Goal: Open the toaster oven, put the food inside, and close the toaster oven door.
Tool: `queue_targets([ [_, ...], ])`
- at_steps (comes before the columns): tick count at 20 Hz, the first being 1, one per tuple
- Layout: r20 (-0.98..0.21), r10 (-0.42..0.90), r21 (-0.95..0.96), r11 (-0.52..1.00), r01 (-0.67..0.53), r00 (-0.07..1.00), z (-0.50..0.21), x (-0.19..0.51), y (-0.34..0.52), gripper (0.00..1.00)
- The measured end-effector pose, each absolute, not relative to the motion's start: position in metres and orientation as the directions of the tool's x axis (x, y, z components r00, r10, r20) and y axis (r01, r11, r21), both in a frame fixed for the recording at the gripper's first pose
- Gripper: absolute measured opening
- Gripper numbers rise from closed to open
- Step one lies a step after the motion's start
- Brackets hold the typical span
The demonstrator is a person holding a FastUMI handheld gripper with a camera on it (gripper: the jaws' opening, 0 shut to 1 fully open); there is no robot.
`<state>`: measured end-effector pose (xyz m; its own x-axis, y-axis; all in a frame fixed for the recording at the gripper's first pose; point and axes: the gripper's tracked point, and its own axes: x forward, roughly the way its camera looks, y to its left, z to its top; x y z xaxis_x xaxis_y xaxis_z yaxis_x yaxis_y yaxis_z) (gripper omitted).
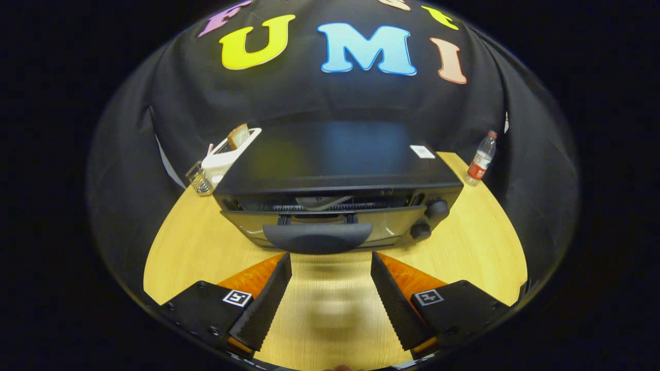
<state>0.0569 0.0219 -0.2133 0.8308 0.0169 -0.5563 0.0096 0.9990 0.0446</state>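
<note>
The toaster oven [335, 175] stands on the worktop [474, 232], its door handle [317, 238] just ahead of the spread fingers [273, 288]. A toaster [227, 157] holding bread [238, 136] sits behind its left corner, a glass [198, 179] beside that. A bottle [480, 159] stands far right.

A pale wooden surface [479, 226] with fine grain carries everything; a black toaster oven [337, 185] stands on it at the middle, its door tipped slightly ajar at the top, its handle toward the tongs [331, 263]; behind the oven's left corner stands a white toaster [227, 154] holding a slice of bread [238, 136], with a small clear glass holder [198, 179] just beside it; near the far right edge, well apart from the oven, a plastic bottle [480, 158] stands upright; bare wood lies between the spread tongs, which grip nothing.
</note>
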Motion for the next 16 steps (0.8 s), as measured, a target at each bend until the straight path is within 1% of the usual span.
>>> queue_targets([
  [2, -0.501, 0.007, 0.057, 0.998, 0.026, 0.865, -0.185, 0.066, 0.01, 0.98],
  [7, -0.362, -0.018, 0.089, 0.995, 0.054, 0.932, -0.114, 0.052, -0.022, 0.98],
  [12, -0.21, -0.06, 0.058, 0.996, 0.074, 0.976, -0.039, 0.011, -0.061, 0.98],
  [16, -0.108, -0.09, 0.044, 0.994, 0.095, 0.99, 0.011, -0.029, -0.088, 0.98],
])
